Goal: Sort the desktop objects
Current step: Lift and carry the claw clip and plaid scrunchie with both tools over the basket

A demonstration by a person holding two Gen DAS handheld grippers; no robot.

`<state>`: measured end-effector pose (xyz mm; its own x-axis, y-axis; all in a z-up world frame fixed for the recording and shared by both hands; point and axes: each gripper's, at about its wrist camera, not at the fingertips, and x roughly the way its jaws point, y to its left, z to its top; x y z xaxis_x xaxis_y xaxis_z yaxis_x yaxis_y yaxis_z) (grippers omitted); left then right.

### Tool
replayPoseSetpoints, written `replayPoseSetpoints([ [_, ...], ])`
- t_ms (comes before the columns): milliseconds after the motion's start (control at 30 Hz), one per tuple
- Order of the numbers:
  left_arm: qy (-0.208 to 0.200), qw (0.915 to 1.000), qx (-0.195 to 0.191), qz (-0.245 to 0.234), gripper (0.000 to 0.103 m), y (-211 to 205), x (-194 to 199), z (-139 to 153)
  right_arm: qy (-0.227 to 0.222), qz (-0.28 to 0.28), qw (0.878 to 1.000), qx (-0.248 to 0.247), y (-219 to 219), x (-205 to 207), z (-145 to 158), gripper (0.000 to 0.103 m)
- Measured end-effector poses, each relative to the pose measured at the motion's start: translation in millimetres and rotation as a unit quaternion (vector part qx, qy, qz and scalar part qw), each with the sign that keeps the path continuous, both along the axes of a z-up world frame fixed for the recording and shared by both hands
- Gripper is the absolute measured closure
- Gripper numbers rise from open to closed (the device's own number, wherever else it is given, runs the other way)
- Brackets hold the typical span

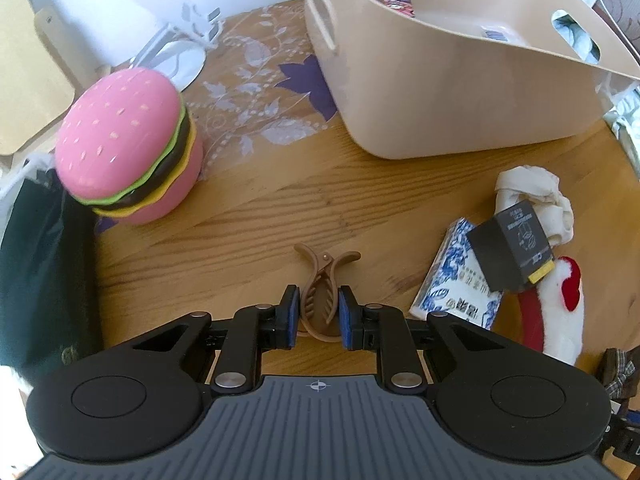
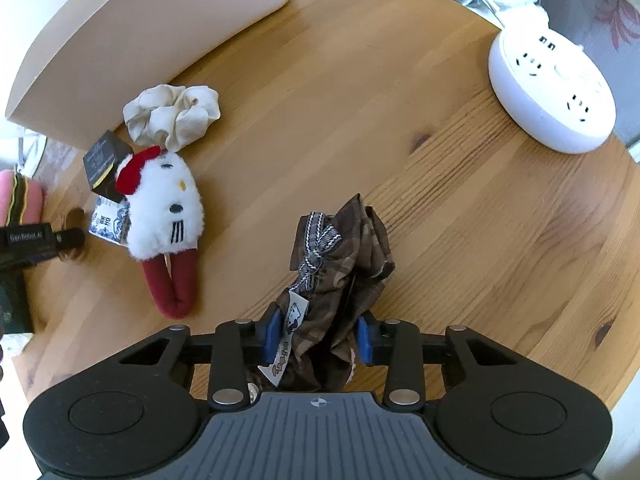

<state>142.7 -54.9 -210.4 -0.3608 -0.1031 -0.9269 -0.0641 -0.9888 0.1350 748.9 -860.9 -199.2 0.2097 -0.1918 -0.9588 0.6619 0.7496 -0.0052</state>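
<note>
Two packets [image 1: 480, 272] beside burger toy [image 1: 128, 144]

Wooden table [image 2: 440, 208], beige bin [image 1: 460, 92], burger toy [image 1: 128, 144]

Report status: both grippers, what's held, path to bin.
Left gripper shut on brown hair claw. Right gripper shut on brown plaid scrunchie. Beige bin ahead, nothing between.

A round wooden table [image 2: 420, 80] with visible grain sits in bright daylight, a floral-printed clear mat [image 1: 256, 92] over its far part, a white wall [image 1: 80, 4] behind.
</note>
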Motion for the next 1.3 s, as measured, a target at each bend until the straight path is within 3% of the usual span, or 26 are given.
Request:
replayPoseSetpoints([
  [67,0.0,1.0,0.0,0.003,0.083,-2.4,3.8,1.1,0.001,0.002,1.0,0.005,-5.4,-16.1,-0.8,0.069],
  [400,0.017,0.9997,-0.01,-0.015,0.083,-6.0,22.3,19.2,-0.008,0.021,1.0,0.011,-10.7,-8.9,11.7,0.069],
  [800,0.053,0.9974,-0.021,-0.044,0.083,-4.0,19.4,52.0,-0.029,0.057,0.998,-0.004,-13.7,-7.8,43.8,0.069],
  [833,0.057,0.9972,-0.021,-0.045,0.083,-5.0,18.6,54.3,-0.024,0.091,0.995,-0.014,-13.9,-10.5,49.9,0.069],
  [1000,0.072,0.9959,-0.021,-0.052,0.083,-4.1,19.4,66.3,-0.039,0.105,0.993,-0.02,-15.5,-5.2,63.1,0.069],
  [1300,0.105,0.9918,-0.004,-0.073,0.083,7.8,21.1,96.3,-0.073,0.126,0.989,-0.022,-17.5,3.0,89.6,0.069],
])
